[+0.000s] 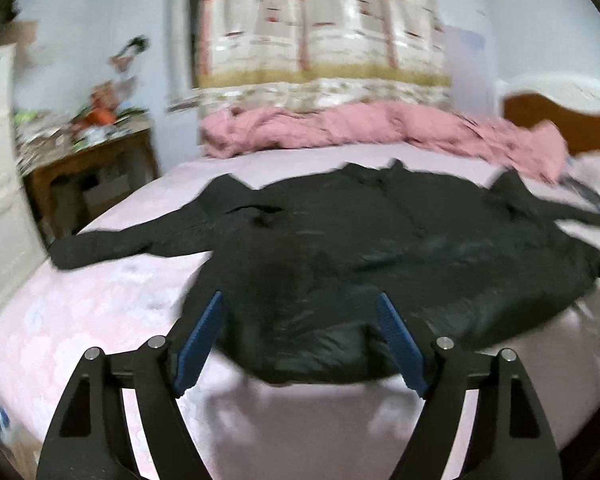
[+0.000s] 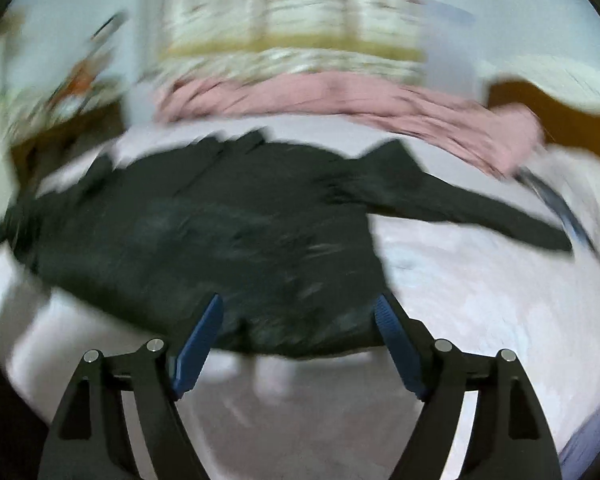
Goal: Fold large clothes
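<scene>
Down low in the left wrist view: left gripper point(image 1: 300, 340), blue fingers point(image 1: 198, 344) spread wide, nothing between them. Same in the right wrist view: right gripper point(image 2: 300, 340), blue fingers point(image 2: 396, 344) spread wide too, holding nothing, with all of that view smeared by blur.

Just past both sets of fingertips: the black jacket point(image 1: 340, 248), lying flat and spread out on the pink bed sheet point(image 1: 92, 320). Nearest to the fingers, the bottom hem point(image 1: 320, 376), shiny and puffy, sitting close to the near edge of the bed. Looks soft and floppy, likely light for its size but bulky. Probably slippery on the shiny part, so a deep pinch with plenty of cloth may hold better than a tiny nip. Nothing breakable here.

Good spots to grab, as a guess: the hem corners right ahead of each gripper, or the sleeves farther out. Out to the left of the left fingers, one long sleeve point(image 1: 100, 246) reaching toward the bed's edge. Out to the right of the right fingers, the other sleeve point(image 2: 480, 212) pointing away. Far beyond the fingers, in the middle, the collar point(image 1: 380, 172).

Bare sheet on both sides of the jacket, so room to swing the sleeves in. Farther off, a heap of pink blanket point(image 1: 360, 128) across the bed, maybe crowding a fold that way. Left of the bed, a brown table point(image 1: 88, 176) full of things. Behind all that, a patterned curtain point(image 1: 320, 32).
</scene>
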Demonstrator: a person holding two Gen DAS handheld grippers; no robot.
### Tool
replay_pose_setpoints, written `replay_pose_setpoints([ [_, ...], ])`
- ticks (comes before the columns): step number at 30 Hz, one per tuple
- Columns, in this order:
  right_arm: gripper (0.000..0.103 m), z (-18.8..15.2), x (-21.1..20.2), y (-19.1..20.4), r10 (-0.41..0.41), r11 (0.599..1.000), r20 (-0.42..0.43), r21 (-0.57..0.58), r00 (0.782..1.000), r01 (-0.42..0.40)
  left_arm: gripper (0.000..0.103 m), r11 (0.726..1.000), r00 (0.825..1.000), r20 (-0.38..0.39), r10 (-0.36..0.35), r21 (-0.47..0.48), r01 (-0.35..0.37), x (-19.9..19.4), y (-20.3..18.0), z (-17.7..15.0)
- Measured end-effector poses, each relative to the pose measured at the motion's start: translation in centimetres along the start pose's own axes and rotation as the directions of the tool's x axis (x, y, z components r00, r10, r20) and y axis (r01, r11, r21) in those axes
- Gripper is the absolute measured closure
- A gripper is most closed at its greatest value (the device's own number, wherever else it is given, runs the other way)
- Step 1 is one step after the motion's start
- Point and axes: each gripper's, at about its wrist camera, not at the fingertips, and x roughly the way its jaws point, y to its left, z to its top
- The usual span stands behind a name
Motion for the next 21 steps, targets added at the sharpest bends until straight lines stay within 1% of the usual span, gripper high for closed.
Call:
replay_pose_setpoints([
  [1,0.023,0.1,0.3,1.2,0.033,0.996,-0.019,-0.077,0.999,-0.035,0.025,0.999,1.0,-0.001,-0.012,0.033,0.012,-0.2,-0.6,0.0],
  [2,0.023,0.0,0.6,2.1,0.049,0.992,-0.035,-0.118,0.998,-0.052,0.022,0.996,1.0,0.0,-0.027,0.083,0.027,-0.4,-1.3,0.0],
  [3,0.023,0.1,1.1,3.2,0.058,0.983,-0.07,-0.172,0.996,-0.069,0.018,0.991,0.999,-0.007,-0.037,0.127,0.038,-0.4,-2.0,0.0],
  [5,0.023,0.0,2.4,5.2,0.062,0.961,-0.13,-0.258,0.99,-0.094,0.017,0.978,0.997,-0.045,-0.062,0.196,0.07,0.3,-3.3,-0.1],
  [7,0.023,-0.4,3.5,6.6,0.03,0.941,-0.169,-0.327,0.985,-0.085,0.017,0.957,0.989,-0.126,-0.075,0.271,0.107,1.7,-4.8,-0.6],
  [8,0.023,-0.6,4.1,7.2,-0.01,0.931,-0.177,-0.361,0.984,-0.055,0.017,0.945,0.985,-0.159,-0.062,0.308,0.109,2.5,-5.5,-1.1],
  [9,0.023,-0.8,4.9,7.7,-0.062,0.921,-0.179,-0.39,0.982,-0.013,0.017,0.936,0.982,-0.185,-0.026,0.34,0.089,3.3,-6.1,-1.5],
  [10,0.023,-0.9,5.4,7.9,-0.095,0.917,-0.176,-0.4,0.98,0.017,0.017,0.924,0.979,-0.199,0.036,0.379,0.043,4.0,-6.6,-2.0],
  [11,0.023,-0.9,5.7,7.8,-0.116,0.918,-0.168,-0.395,0.979,0.041,0.017,0.902,0.975,-0.191,0.109,0.431,-0.017,4.8,-7.0,-2.5],
  [12,0.023,-0.8,5.8,7.5,-0.12,0.924,-0.164,-0.379,0.979,0.05,0.017,0.881,0.972,-0.176,0.158,0.469,-0.058,5.3,-7.2,-2.9],
  [13,0.026,-0.7,5.8,7.2,-0.123,0.932,-0.162,-0.358,0.979,0.058,0.017,0.87,0.967,-0.173,0.188,0.487,-0.082,5.7,-7.1,-3.1],
  [14,0.032,-0.5,6.0,6.4,-0.134,0.94,-0.161,-0.332,0.978,0.074,0.016,0.872,0.964,-0.178,0.199,0.482,-0.091,6.2,-6.7,-3.2],
  [15,0.045,-0.5,6.1,5.9,-0.141,0.943,-0.161,-0.322,0.977,0.083,0.02,0.887,0.964,-0.19,0.186,0.454,-0.082,6.5,-6.0,-3.1],
  [16,0.053,-0.5,6.2,5.1,-0.143,0.947,-0.165,-0.31,0.976,0.086,0.026,0.904,0.964,-0.203,0.173,0.421,-0.074,6.9,-5.2,-2.7],
  [17,0.056,-0.4,6.2,4.5,-0.132,0.951,-0.17,-0.298,0.977,0.076,0.045,0.911,0.962,-0.209,0.175,0.404,-0.078,7.1,-4.4,-2.5],
  [18,0.063,-0.2,6.2,3.8,-0.09,0.962,-0.184,-0.269,0.979,0.038,0.06,0.914,0.961,-0.212,0.176,0.397,-0.08,7.3,-3.8,-2.2],
  [19,0.069,0.1,6.1,3.3,-0.05,0.969,-0.194,-0.246,0.98,0.001,0.066,0.918,0.964,-0.214,0.155,0.393,-0.06,7.2,-3.3,-1.7],
  [20,0.071,0.4,5.8,2.9,-0.023,0.972,-0.196,-0.234,0.98,-0.024,0.077,0.921,0.968,-0.218,0.123,0.389,-0.03,6.9,-3.0,-1.2],
  [21,0.071,0.9,5.3,2.7,-0.009,0.971,-0.188,-0.236,0.982,-0.037,0.081,0.922,0.97,-0.222,0.101,0.388,-0.007,6.6,-2.8,-0.7],
])
